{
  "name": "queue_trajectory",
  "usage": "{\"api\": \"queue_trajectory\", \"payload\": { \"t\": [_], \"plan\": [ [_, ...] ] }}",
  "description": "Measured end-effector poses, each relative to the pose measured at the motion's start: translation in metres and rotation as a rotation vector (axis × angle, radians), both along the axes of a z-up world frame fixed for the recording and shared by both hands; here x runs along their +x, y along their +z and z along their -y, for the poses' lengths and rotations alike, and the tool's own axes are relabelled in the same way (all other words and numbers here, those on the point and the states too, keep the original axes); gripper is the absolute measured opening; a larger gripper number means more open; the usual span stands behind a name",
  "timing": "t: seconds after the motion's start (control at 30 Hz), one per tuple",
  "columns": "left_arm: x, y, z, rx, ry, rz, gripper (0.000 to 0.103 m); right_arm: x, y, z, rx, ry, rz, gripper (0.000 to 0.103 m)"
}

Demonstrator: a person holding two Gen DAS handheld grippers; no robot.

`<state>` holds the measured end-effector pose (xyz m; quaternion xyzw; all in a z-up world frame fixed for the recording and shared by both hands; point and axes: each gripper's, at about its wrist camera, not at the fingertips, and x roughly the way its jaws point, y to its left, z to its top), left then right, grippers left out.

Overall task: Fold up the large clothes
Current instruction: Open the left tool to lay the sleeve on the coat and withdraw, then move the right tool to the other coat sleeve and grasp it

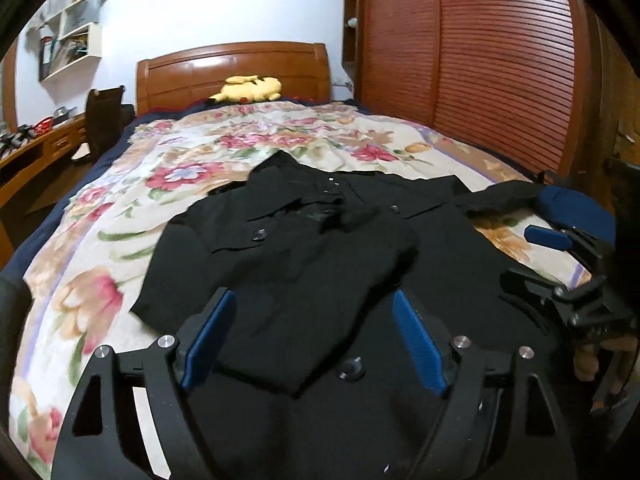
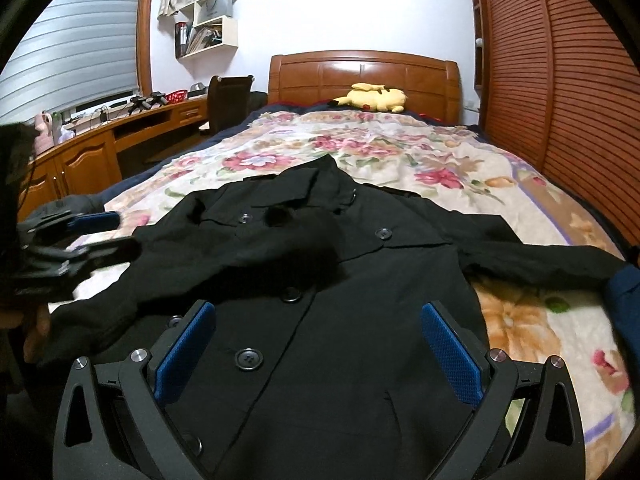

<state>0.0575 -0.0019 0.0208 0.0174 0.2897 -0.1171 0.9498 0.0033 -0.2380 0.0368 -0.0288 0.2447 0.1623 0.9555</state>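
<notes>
Bedroom walls in white and a slatted red-brown wooden wardrobe front (image 2: pixel 560 100) frame a bed with a carved wooden headboard (image 2: pixel 362 76) and a cream floral bedspread (image 2: pixel 400 152). One long black double-breasted coat with dark round buttons (image 2: pixel 340 280) lies face up across the spread, collar toward the headboard. That flat lay, judged from the task, gives room to fold it. One sleeve is already laid inward over the chest, seen in the left view (image 1: pixel 320 248). The other sleeve (image 2: pixel 540 264) stretches out sideways toward the wardrobe, unfolded.

Two claws are in play. The left claw (image 1: pixel 314 328) has its blue pads spread apart with nothing pinched, hovering over the folded-in sleeve. The right claw (image 2: pixel 318 344) is likewise spread, above the coat's button front, holding nothing.

One yellow plush toy (image 2: pixel 374 98) rests by the headboard. I count five buttons clearly in the right view.
</notes>
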Motion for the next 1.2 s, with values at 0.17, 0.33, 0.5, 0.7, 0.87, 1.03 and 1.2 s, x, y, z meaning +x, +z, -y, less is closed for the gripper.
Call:
{"api": "queue_trajectory", "payload": {
  "t": [0.17, 0.33, 0.5, 0.7, 0.87, 1.03, 1.2],
  "plan": [
    [-0.014, -0.014, -0.019, 0.010, 0.056, 0.011, 0.082, 0.008, -0.002, -0.003, 0.001, 0.011, -0.015, 0.102],
    [-0.025, -0.026, -0.038, -0.020, 0.081, 0.011, 0.082, 0.027, -0.005, -0.005, -0.001, 0.010, -0.034, 0.102],
    [-0.030, -0.031, -0.054, -0.061, 0.100, 0.013, 0.082, 0.036, -0.010, -0.012, -0.012, 0.009, -0.051, 0.102],
    [-0.038, -0.032, -0.067, -0.046, 0.108, 0.026, 0.082, 0.037, -0.009, -0.021, -0.056, 0.009, -0.043, 0.102],
    [-0.042, -0.033, -0.073, -0.033, 0.109, 0.030, 0.082, 0.043, -0.006, -0.021, -0.068, -0.005, -0.029, 0.102],
    [-0.043, -0.032, -0.078, -0.035, 0.108, 0.036, 0.082, 0.066, -0.005, -0.024, -0.097, -0.014, -0.061, 0.101],
    [-0.042, -0.033, -0.081, -0.041, 0.108, 0.032, 0.082, 0.105, -0.003, -0.030, -0.186, -0.055, -0.112, 0.096]
  ]
}}
